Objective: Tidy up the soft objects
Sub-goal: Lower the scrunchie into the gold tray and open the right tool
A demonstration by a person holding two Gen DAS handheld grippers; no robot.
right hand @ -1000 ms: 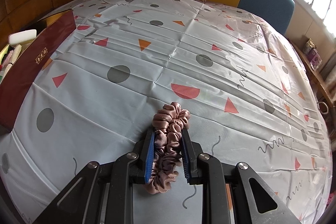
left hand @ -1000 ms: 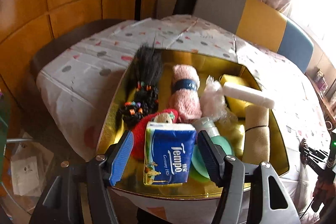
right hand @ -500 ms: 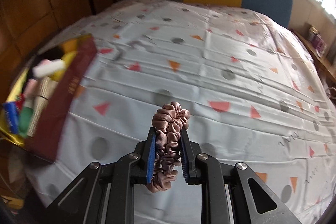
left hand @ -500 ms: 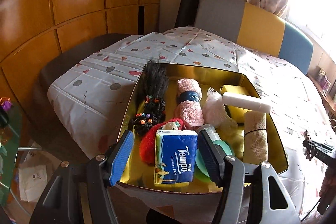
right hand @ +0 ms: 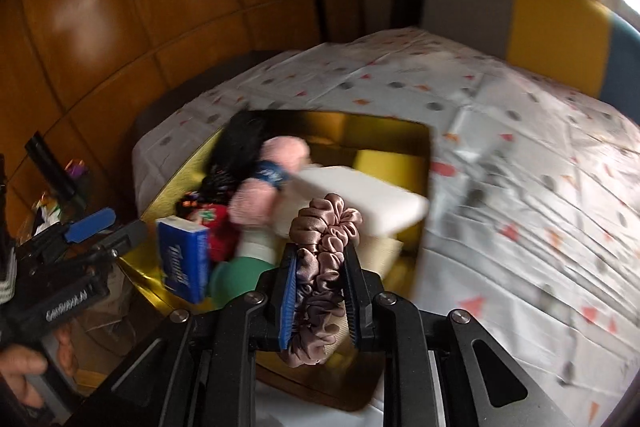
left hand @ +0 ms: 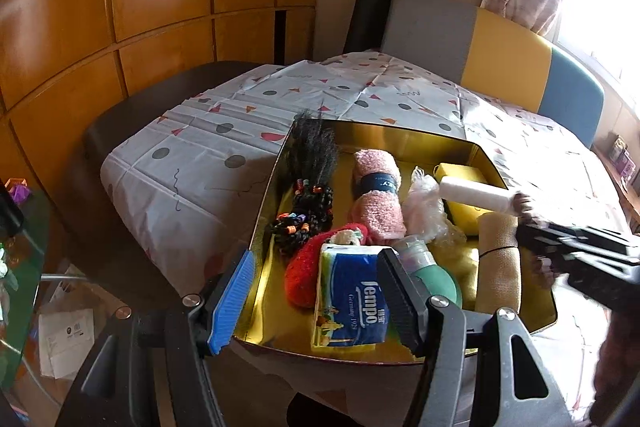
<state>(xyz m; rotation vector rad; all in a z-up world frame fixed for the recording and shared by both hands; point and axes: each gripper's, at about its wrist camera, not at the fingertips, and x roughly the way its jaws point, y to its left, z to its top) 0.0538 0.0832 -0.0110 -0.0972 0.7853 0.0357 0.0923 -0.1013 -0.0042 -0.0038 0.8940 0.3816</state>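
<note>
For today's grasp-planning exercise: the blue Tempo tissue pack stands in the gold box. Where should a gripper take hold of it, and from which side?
Grip the tissue pack across its two narrow side faces, coming from above and the near edge of the gold box. It stands upright at the front, its flat sides parallel; the open left gripper already straddles it. The red plush toy and green bottle crowd its sides, so enter steeply.

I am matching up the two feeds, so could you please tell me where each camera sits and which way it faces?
Left wrist: on the open left tool, looking down over the gold tray's near end; right tool enters from the right.
Right wrist: on the right tool, shut on the pink scrunchie, facing the tray; left tool and a hand at lower left.
Shared: tray, tissue pack, patterned tablecloth.
</note>
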